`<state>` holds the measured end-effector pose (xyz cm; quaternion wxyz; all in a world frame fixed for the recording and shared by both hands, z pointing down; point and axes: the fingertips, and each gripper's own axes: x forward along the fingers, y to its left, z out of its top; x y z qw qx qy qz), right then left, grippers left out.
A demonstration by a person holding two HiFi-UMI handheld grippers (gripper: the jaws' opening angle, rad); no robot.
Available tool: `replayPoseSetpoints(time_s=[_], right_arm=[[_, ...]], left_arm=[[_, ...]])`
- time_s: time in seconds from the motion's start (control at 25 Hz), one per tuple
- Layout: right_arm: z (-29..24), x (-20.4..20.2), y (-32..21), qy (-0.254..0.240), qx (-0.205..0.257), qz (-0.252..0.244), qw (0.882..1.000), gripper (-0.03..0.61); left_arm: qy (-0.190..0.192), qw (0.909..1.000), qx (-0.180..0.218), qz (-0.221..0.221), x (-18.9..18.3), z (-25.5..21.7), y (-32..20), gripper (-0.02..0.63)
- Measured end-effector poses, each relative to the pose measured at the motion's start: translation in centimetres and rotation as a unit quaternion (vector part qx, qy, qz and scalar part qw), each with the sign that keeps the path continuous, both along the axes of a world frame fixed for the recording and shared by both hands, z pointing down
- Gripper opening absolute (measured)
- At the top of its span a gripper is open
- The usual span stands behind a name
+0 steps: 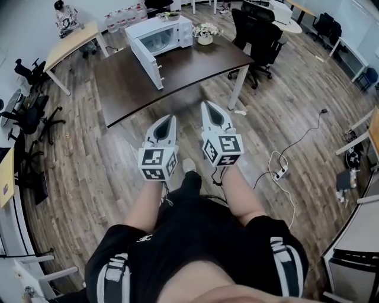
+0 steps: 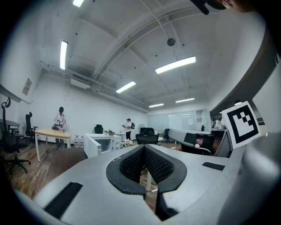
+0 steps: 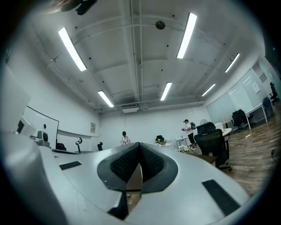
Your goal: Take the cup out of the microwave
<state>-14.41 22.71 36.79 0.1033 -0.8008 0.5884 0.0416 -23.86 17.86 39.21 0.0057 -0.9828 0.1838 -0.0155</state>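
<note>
A white microwave (image 1: 167,32) stands at the far end of a dark brown table (image 1: 189,65), its door (image 1: 147,63) swung wide open toward me. No cup can be made out in its cavity from here. My left gripper (image 1: 171,118) and right gripper (image 1: 206,105) are held side by side over the wooden floor, short of the table's near edge, both pointing at the table. Both have their jaws shut with nothing between them. The left gripper view shows the open microwave (image 2: 100,143) far off beyond the left gripper (image 2: 144,148). In the right gripper view the right gripper (image 3: 139,146) is shut and empty.
Black office chairs (image 1: 258,31) stand at the table's right end, and a flower pot (image 1: 205,35) sits beside the microwave. A power strip with cable (image 1: 279,172) lies on the floor at right. A light wooden desk (image 1: 70,45) with a person (image 1: 65,14) is at the back left.
</note>
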Motion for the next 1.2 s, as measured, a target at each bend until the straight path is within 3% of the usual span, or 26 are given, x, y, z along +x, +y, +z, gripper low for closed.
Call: replayPoseSetpoints(time_s=[0.4, 0.92, 1.2], right_arm=[[0.4, 9.7, -8.0, 0.018, -0.001, 0.009, 1.0, -0.002], [-2.6, 25.2, -25.8, 0.035, -0.006, -0.009, 0.999, -0.002], [-2.7, 30.4, -33.7, 0.013, 0.01, -0.035, 0.999, -0.002]], left_arm=[[0.014, 0.9998, 0.0, 0.011, 10.4, 0.4, -8.5, 0.002], [0.033, 0.9994, 0.007, -0.004, 26.3, -3.2, -26.2, 0.002], [0.026, 0.9992, 0.011, -0.028, 30.8, -3.7, -33.2, 0.002]])
